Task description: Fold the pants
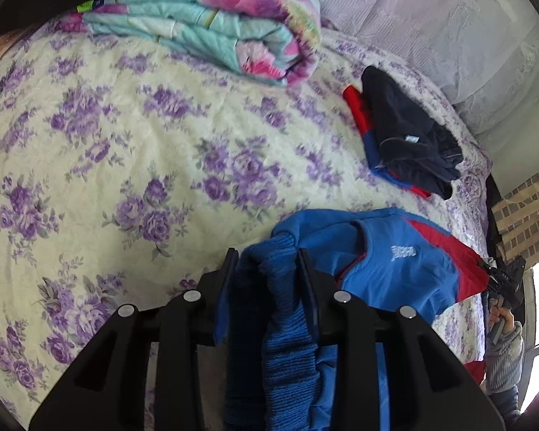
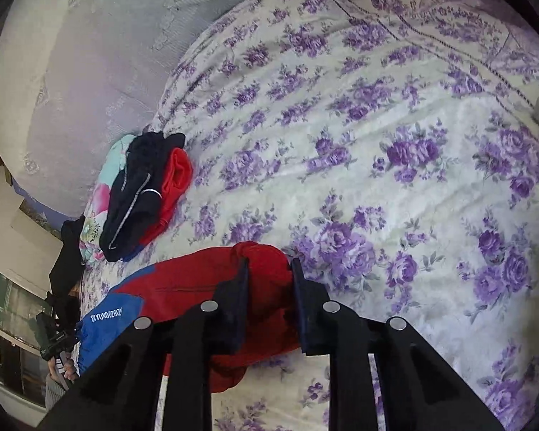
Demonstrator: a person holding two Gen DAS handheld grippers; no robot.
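The left gripper (image 1: 267, 262) is clenched on the blue ribbed waistband of the pants (image 1: 399, 262), the knit bunched between its two fingers and hanging down behind them. The right gripper (image 2: 269, 273) grips the red part of the same pants (image 2: 197, 283), red cloth filling the gap between its fingers. The pants lie bunched on the floral bedspread (image 1: 125, 143), stretched between the two grippers, at the bedspread's near edge. Farther onto the bedspread rests a folded pile of dark and red clothes (image 1: 406, 133). Beyond that pile, at the bedspread's far side, sits a rolled pastel blanket (image 1: 215, 21).
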